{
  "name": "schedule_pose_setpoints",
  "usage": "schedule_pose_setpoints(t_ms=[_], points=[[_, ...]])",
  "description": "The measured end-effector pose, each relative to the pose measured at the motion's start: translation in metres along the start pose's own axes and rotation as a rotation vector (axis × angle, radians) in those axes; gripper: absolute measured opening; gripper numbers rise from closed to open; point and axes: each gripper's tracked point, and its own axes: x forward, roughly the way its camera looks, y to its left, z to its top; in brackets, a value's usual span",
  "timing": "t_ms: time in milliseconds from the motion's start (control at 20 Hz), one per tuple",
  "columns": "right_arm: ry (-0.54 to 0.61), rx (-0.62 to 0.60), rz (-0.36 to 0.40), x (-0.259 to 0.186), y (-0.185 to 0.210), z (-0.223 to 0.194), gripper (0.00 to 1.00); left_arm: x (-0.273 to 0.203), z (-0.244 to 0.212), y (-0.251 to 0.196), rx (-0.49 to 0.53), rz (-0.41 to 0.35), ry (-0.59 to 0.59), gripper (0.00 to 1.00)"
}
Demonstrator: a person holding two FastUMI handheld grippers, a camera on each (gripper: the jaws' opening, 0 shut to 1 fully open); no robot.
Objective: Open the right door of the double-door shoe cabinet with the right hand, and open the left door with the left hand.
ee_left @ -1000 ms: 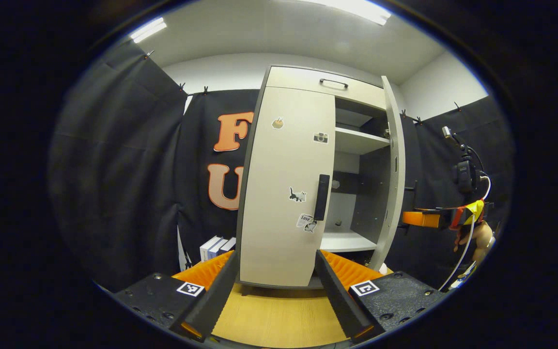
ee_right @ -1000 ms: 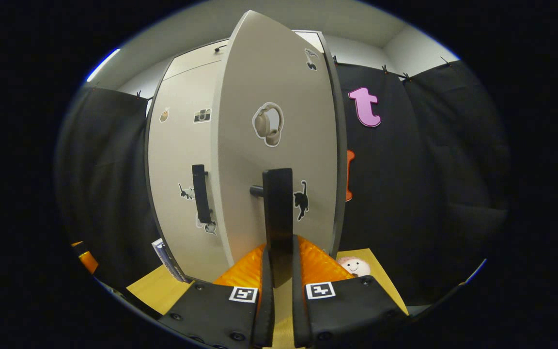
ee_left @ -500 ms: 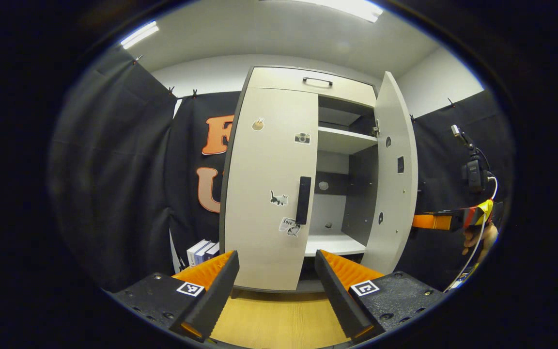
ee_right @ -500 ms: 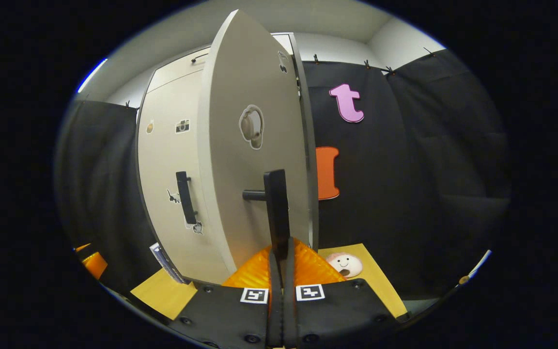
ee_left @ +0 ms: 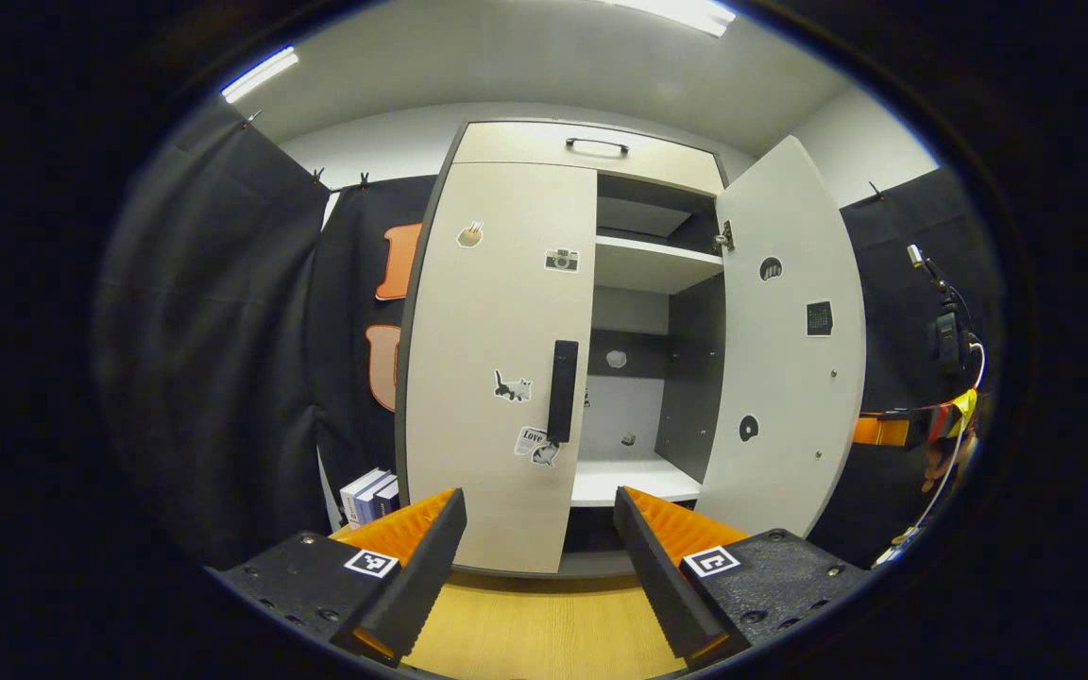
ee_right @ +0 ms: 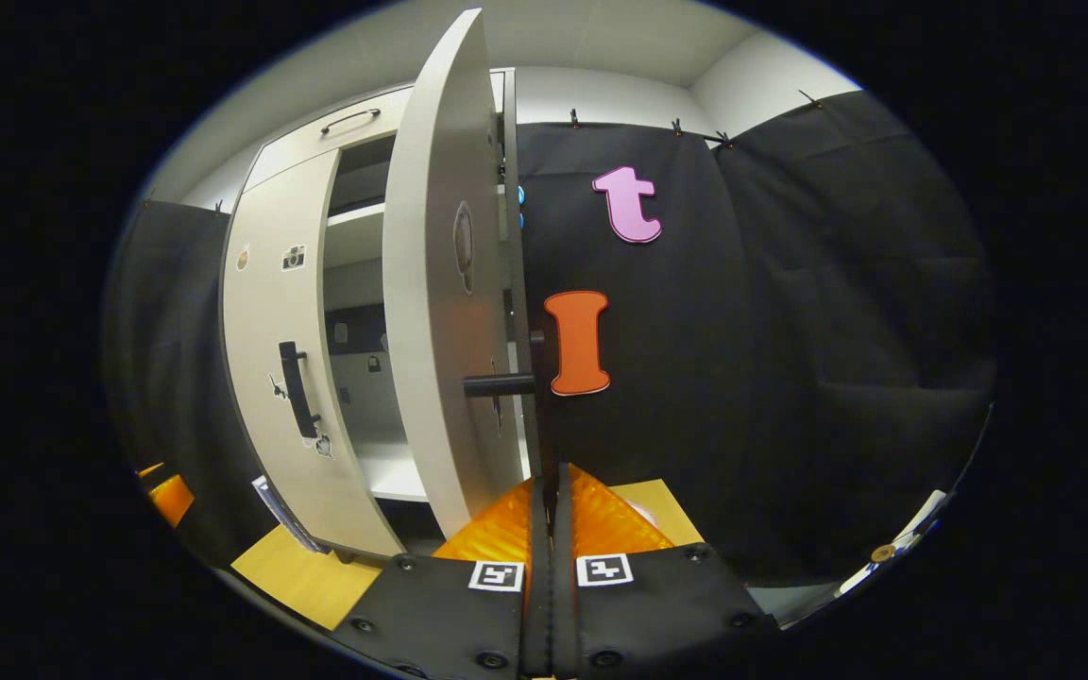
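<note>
One "Love" sticker [ee_left: 531,437], perhaps, on left door [ee_left: 497,312].

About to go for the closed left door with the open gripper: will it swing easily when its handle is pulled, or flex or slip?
The left door looks like a rigid flat panel, so it should probably swing as one piece. Its black bar handle stands proud, likely giving the left gripper a firm, non-slippery hold. The right door already stands wide open, suggesting light hinges.

Shoe cabinet [ee_left: 525,151] on table [ee_left: 544,623], left door [ee_left: 497,359] beside right door [ee_left: 785,359], books [ee_left: 366,493] left of cabinet
</note>
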Motion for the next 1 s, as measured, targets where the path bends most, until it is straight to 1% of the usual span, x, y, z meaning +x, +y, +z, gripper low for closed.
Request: schedule_pose_setpoints(t_ms=[150,200,250,550,650,700,800,850,900,1000], points=[[0.013,0.018,0.052,0.000,0.004,-0.001,0.07,0.012,-0.002,-0.013,-0.013,-0.002,0.009,0.94],[0.017,0.018,0.065,-0.001,0.003,-0.001,0.07,0.016,-0.001,-0.016,-0.014,0.000,0.008,0.92],[0.020,0.020,0.078,-0.002,0.004,-0.001,0.07,0.020,-0.001,-0.019,-0.014,0.001,0.007,0.94],[0.027,0.036,0.138,-0.011,0.006,-0.001,0.07,0.046,0.003,-0.028,0.011,0.016,-0.003,0.95],[0.028,0.039,0.146,-0.014,0.006,-0.001,0.07,0.056,0.003,-0.029,0.026,0.024,-0.004,0.95],[0.024,0.040,0.142,-0.016,0.004,0.000,0.07,0.061,0.004,-0.028,0.035,0.032,-0.006,0.95],[-0.013,0.020,0.085,-0.015,-0.011,0.009,0.08,0.072,0.006,-0.030,0.052,0.038,-0.015,0.96],[-0.031,0.013,0.058,-0.016,-0.019,0.013,0.08,0.078,0.007,-0.030,0.059,0.040,-0.019,0.94],[-0.044,0.012,0.042,-0.016,-0.023,0.015,0.08,0.084,0.007,-0.031,0.065,0.042,-0.016,0.94],[-0.060,0.013,0.033,-0.021,-0.027,0.020,0.09,0.096,0.007,-0.034,0.068,0.036,-0.011,0.95]])
